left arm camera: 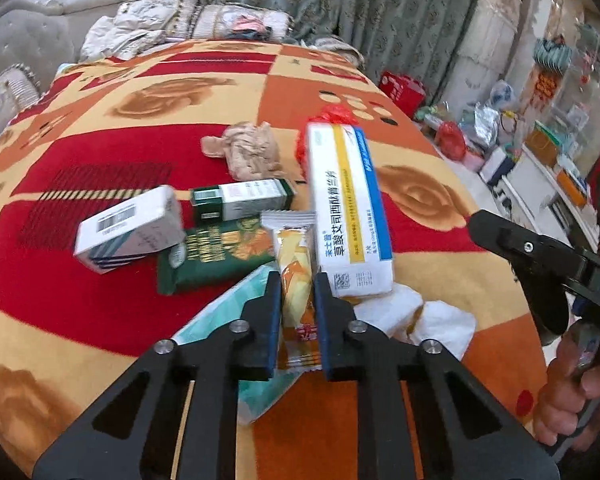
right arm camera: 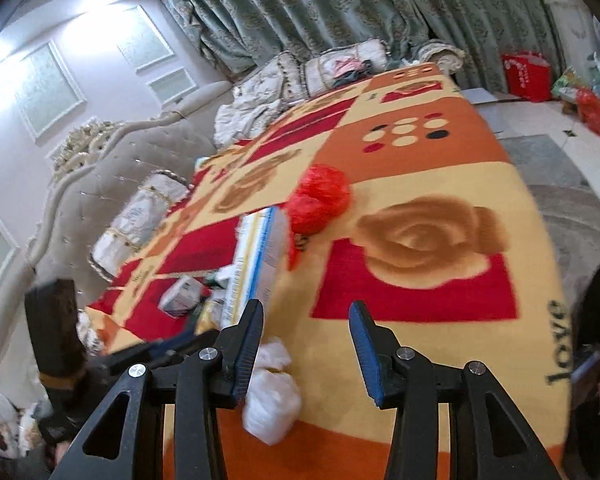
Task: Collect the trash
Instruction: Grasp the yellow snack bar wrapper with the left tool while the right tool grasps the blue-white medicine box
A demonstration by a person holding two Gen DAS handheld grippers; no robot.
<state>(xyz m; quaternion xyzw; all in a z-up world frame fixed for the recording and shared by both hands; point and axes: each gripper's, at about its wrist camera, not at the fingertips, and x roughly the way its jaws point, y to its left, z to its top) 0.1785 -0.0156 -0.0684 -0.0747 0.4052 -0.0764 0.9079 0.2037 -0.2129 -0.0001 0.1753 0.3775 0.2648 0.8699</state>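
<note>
Trash lies heaped on a patterned blanket (left arm camera: 100, 152). My left gripper (left arm camera: 297, 280) is shut on a yellow-orange snack wrapper (left arm camera: 296, 256), its pads pressing both sides. Touching it on the right is a long white box with blue and yellow stripes (left arm camera: 348, 208). A green packet (left arm camera: 216, 252), a white barcode box (left arm camera: 132, 232), a green-white box (left arm camera: 244, 198), crumpled beige paper (left arm camera: 252, 152), a red plastic bag (left arm camera: 332, 116) and white tissue (left arm camera: 420, 316) lie around. My right gripper (right arm camera: 306, 312) stands open over bare blanket, with the white tissue (right arm camera: 272, 404) beside its left finger.
A teal pack (left arm camera: 236, 312) lies under the left fingers. Pillows (right arm camera: 148, 216) and a padded headboard (right arm camera: 112, 168) line the far side of the bed. Curtains (right arm camera: 340, 8) hang behind. Bags and boxes (left arm camera: 500, 136) crowd the floor to the right.
</note>
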